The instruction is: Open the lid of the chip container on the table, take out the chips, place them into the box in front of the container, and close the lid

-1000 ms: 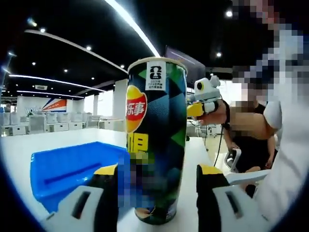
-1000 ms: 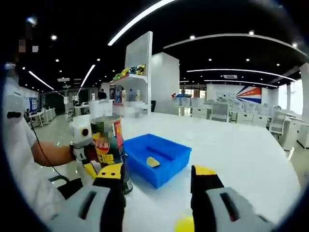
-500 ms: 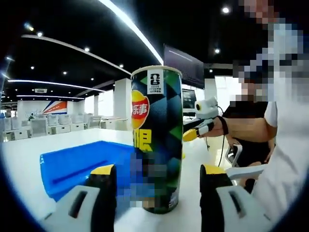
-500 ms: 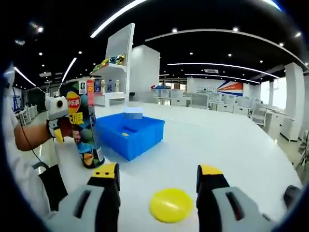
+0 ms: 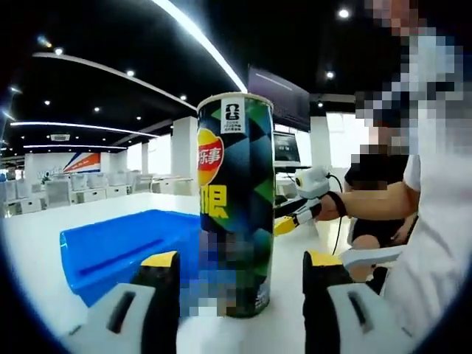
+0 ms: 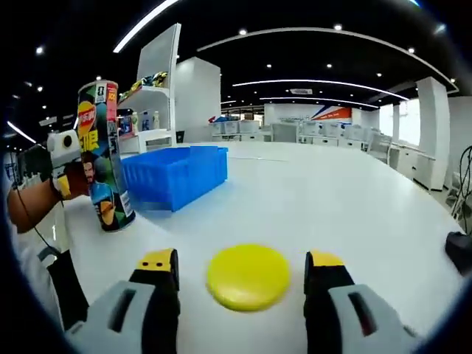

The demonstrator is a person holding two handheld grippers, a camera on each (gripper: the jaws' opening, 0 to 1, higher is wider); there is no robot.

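The can stands upright on the white table, long axis vertical, top open, just beside the blue box. The left gripper is spread, its jaws flanking the can's base without a visible grip. The right gripper view shows the yellow lid lying flat on the table between the parted jaws of the right gripper.

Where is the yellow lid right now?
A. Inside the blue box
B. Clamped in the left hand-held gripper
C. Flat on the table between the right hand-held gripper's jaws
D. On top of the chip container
C: the yellow lid lies flat on the white table, between the open jaws of the right hand-held gripper.
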